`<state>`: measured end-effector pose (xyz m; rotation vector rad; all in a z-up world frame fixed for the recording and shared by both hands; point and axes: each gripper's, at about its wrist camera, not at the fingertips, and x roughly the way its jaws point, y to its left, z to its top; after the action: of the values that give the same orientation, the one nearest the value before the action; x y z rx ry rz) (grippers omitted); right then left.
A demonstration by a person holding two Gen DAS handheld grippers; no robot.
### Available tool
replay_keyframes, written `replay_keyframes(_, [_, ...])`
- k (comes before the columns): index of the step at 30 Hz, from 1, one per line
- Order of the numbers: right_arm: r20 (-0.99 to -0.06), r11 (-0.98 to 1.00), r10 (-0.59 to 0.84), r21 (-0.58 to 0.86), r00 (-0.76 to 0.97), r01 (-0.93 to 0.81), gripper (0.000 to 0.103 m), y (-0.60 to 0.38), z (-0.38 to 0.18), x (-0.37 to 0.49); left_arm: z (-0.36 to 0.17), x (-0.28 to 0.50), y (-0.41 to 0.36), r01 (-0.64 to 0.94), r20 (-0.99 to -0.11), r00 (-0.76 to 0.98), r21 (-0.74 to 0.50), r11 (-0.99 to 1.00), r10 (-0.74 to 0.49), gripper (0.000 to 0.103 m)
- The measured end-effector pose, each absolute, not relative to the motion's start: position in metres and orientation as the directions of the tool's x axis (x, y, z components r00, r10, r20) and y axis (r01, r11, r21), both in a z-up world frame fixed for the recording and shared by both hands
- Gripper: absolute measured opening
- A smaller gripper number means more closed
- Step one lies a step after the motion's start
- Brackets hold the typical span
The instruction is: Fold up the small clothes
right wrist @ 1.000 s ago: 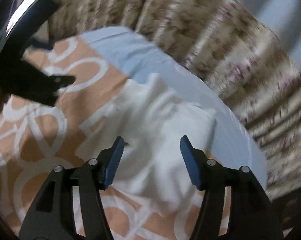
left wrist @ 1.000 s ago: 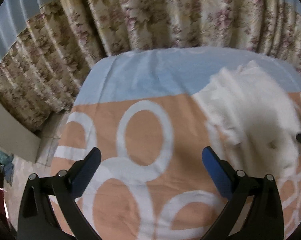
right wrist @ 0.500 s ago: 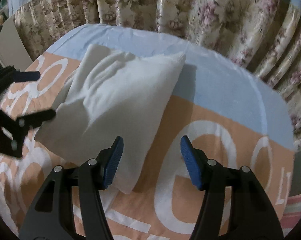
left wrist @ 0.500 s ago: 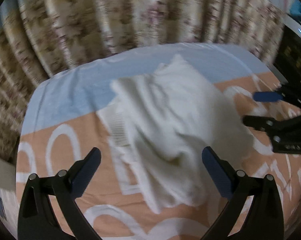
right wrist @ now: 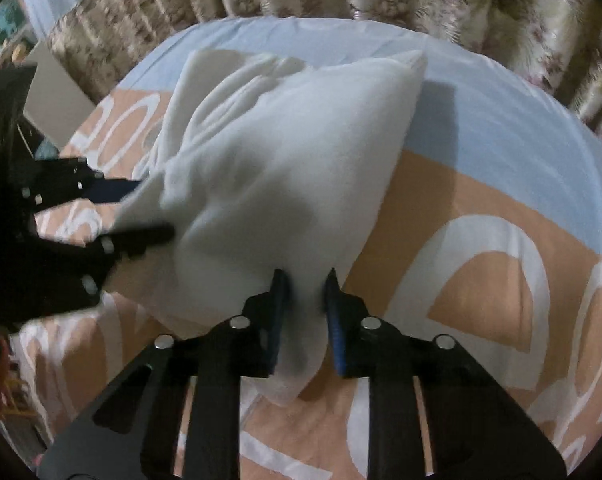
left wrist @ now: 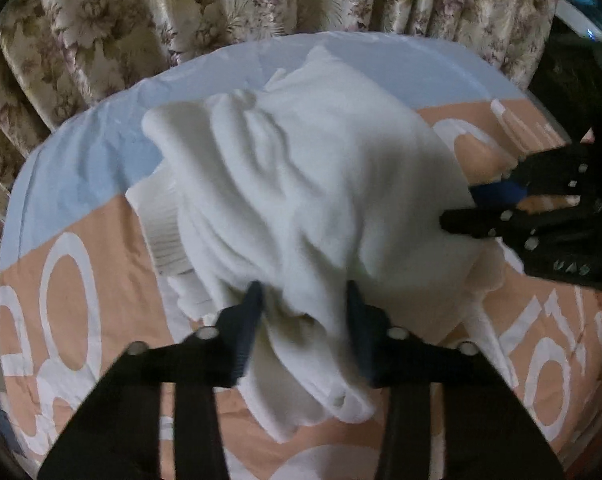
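A crumpled white garment (left wrist: 321,184) lies on an orange bedcover with white rings (left wrist: 81,248). My left gripper (left wrist: 303,308) is shut on a bunched near edge of the garment, and cloth fills the gap between its blue pads. In the right wrist view the same white garment (right wrist: 285,152) rises in a puffed heap, and my right gripper (right wrist: 305,292) is shut on its near corner. Each view shows the other tool at the cloth's side: the right gripper (left wrist: 473,208) and the left gripper (right wrist: 141,212). The garment's underside is hidden.
A light blue band of the cover (left wrist: 101,140) runs along the far edge. Floral curtains (left wrist: 221,4) hang close behind it. Bare orange cover (right wrist: 481,260) lies to the right of the garment. A pale board (right wrist: 53,96) stands off the bed's left side.
Both grippers moved in onto the white garment from either side and went from wide open to shut on its near edges. The cloth has bunched up between them.
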<state>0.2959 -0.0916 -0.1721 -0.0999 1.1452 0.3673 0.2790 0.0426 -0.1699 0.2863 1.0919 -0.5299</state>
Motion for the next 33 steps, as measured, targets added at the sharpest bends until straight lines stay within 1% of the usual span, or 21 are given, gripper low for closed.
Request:
replay_keyframes(1, [-0.901,0.931,0.229,0.092,0.369,-0.353,0.015,-0.087,-0.17,0.294,-0.168,0.28,0.048,0.533,-0.894,0.346,-0.06,0.844,-0.283,0.025])
replay_keyframes(3, [-0.891,0.918,0.205,0.031,0.404,-0.396,0.014,-0.073,-0.161,0.288,-0.162,0.279,0.056,0.529,-0.889,0.35,-0.073,0.846,-0.295,0.022])
replay_keyframes(5, [-0.886,0.905,0.186,-0.014,0.425,-0.425,0.014,-0.061,-0.154,0.284,-0.156,0.272,0.058,0.53,-0.885,0.378,-0.034,0.847,-0.272,0.021])
replay_keyframes(8, [-0.882,0.869,0.127,-0.122,0.453,-0.48,0.014,-0.039,-0.147,0.272,-0.152,0.259,0.06,0.542,-0.877,0.42,0.037,0.839,-0.232,0.021])
replay_keyframes(9, [-0.879,0.844,0.09,-0.182,0.467,-0.504,0.014,-0.029,-0.148,0.266,-0.154,0.254,0.061,0.553,-0.878,0.425,0.058,0.831,-0.222,0.021])
replay_keyframes(12, [-0.87,0.771,0.007,-0.308,0.492,-0.557,0.014,-0.012,-0.163,0.252,-0.163,0.246,0.065,0.573,-0.879,0.429,0.088,0.815,-0.206,0.021])
replay_keyframes(15, [-0.861,0.732,-0.047,-0.374,0.506,-0.569,0.014,-0.013,-0.183,0.248,-0.172,0.239,0.066,0.59,-0.874,0.442,0.115,0.799,-0.2,0.022])
replay_keyframes(18, [-0.86,0.746,-0.035,-0.361,0.508,-0.56,0.015,-0.021,-0.19,0.247,-0.176,0.237,0.068,0.586,-0.872,0.443,0.105,0.804,-0.209,0.029])
replay_keyframes(20, [-0.863,0.758,-0.019,-0.342,0.505,-0.555,0.02,-0.025,-0.187,0.246,-0.175,0.238,0.071,0.577,-0.868,0.451,0.104,0.81,-0.21,0.041])
replay_keyframes(21, [-0.87,0.777,0.013,-0.301,0.493,-0.552,0.021,-0.03,-0.181,0.246,-0.171,0.237,0.073,0.567,-0.86,0.471,0.125,0.814,-0.197,0.06])
replay_keyframes(22, [-0.874,0.794,0.046,-0.262,0.484,-0.548,0.03,-0.034,-0.175,0.246,-0.166,0.236,0.073,0.566,-0.853,0.484,0.134,0.814,-0.196,0.074])
replay_keyframes(23, [-0.875,0.813,0.082,-0.218,0.477,-0.541,0.035,-0.039,-0.168,0.246,-0.16,0.235,0.075,0.567,-0.845,0.493,0.132,0.813,-0.207,0.076])
replay_keyframes(24, [-0.869,0.833,0.122,-0.173,0.479,-0.526,0.043,-0.048,-0.157,0.249,-0.152,0.234,0.078,0.57,-0.837,0.497,0.114,0.814,-0.231,0.077])
replay_keyframes(26, [-0.853,0.86,0.16,-0.126,0.497,-0.494,0.044,-0.06,-0.141,0.255,-0.142,0.24,0.08,0.566,-0.832,0.491,0.081,0.82,-0.257,0.078])
replay_keyframes(27, [-0.845,0.879,0.18,-0.092,0.504,-0.468,0.047,-0.069,-0.133,0.262,-0.137,0.247,0.081,0.558,-0.827,0.492,0.061,0.828,-0.27,0.078])
replay_keyframes(28, [-0.836,0.893,0.184,-0.078,0.517,-0.444,0.051,-0.075,-0.127,0.27,-0.133,0.255,0.082,0.547,-0.826,0.495,0.055,0.835,-0.27,0.078])
replay_keyframes(30, [-0.829,0.912,0.179,-0.063,0.53,-0.406,0.056,-0.084,-0.123,0.285,-0.129,0.277,0.08,0.516,-0.824,0.506,0.052,0.855,-0.255,0.078])
replay_keyframes(33, [-0.826,0.933,0.215,0.015,0.521,-0.361,0.056,-0.092,-0.124,0.312,-0.13,0.309,0.074,0.49,-0.831,0.487,0.005,0.872,-0.269,0.078])
